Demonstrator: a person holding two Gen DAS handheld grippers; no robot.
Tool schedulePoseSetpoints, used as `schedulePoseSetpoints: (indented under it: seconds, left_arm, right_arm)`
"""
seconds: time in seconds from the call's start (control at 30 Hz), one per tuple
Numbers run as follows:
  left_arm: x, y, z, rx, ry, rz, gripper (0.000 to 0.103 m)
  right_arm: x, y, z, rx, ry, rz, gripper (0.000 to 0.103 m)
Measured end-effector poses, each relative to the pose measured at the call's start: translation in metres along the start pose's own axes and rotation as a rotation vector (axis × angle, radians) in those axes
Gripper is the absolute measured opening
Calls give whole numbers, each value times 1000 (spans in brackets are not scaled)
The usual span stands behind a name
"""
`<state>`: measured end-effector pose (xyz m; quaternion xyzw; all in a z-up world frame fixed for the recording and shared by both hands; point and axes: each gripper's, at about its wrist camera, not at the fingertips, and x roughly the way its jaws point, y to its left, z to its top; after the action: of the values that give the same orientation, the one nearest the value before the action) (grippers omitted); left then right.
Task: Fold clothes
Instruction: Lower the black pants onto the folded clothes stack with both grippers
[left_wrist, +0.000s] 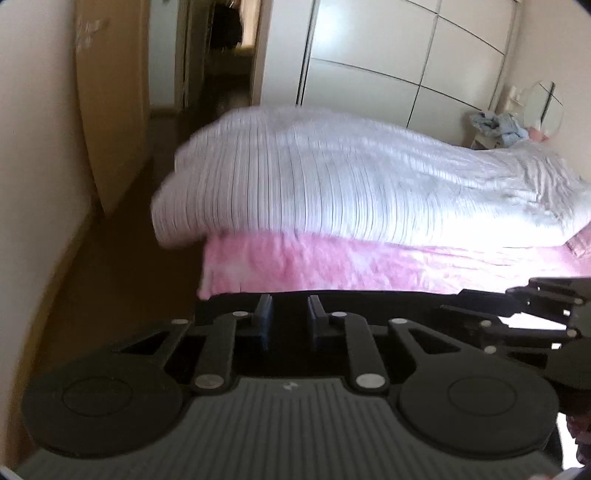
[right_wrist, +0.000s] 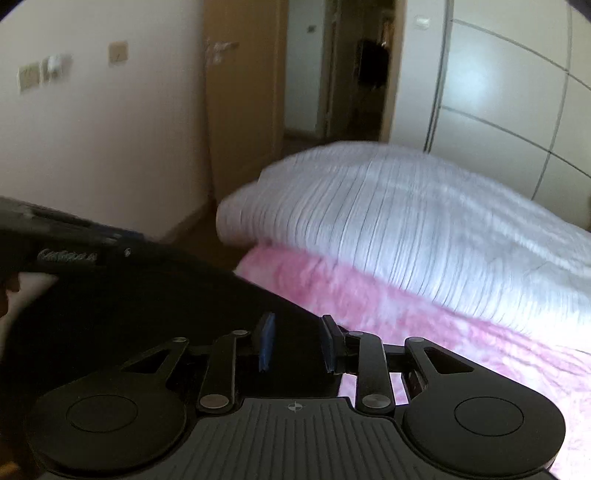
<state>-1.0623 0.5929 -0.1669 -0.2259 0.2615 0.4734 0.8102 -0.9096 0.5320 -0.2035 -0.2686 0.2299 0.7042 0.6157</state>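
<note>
L view: my left gripper pads apart, one black garment in the gap, edge taut, likely stretched for folding; pinch: can't tell | one striped duvet, one pink sheet | R view: my right gripper same, garment over the sheet.

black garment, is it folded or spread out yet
Cannot tell. The black garment lies over the pink sheet with both grippers at its edge, jaws apart, but most of it is hidden beneath them.
</note>
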Motion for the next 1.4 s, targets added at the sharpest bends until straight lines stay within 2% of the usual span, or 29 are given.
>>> schedulePoseSetpoints:
  seconds: [0.13,0.27,0.33,0.4,0.53,0.63,0.7,0.8,0.9,1.0,1.17,1.27,1.4]
  left_arm:
    - [11,1,-14,-12,1,7,18]
    - [15,0,-22,-16,1,27,18]
    - [-11,-3,-18,-30,-2,68,17]
    - [-41,-6,-23,-64,-6,74,16]
    - [-89,-22,-52,-107,20,56,17]
    - [-98,-33,-66,-125,59,74,17]
    - [-104,-40,-69,-134,77,99,17]
    - [-112,-49,-74,-149,104,138,19]
    - [-120,-59,-79,-163,131,176,27]
    - [-137,-70,-75,-189,130,210,33]
    - [-163,-95,-74,-220,151,261,35]
    - [-181,-113,-75,-217,155,282,37]
    - [-201,-137,-76,-208,147,315,46]
  right_arm:
    - [14,-14,-17,83,43,38,29]
    - [-7,-22,-9,103,32,51,29]
    - [-27,-32,-3,160,0,73,29]
    - [-52,-42,-4,218,-30,112,29]
    - [-92,-40,-22,192,-36,177,29]
    - [-87,-25,-43,124,52,175,29]
    - [-75,-19,-51,134,114,164,29]
    - [-79,-16,-44,104,142,152,29]
    - [-94,-14,-38,100,154,151,30]
    - [-113,-16,-47,131,209,171,37]
    - [-144,-16,-63,109,270,177,41]
    - [-163,-21,-65,114,256,182,43]
    - [-189,-33,-60,110,211,187,54]
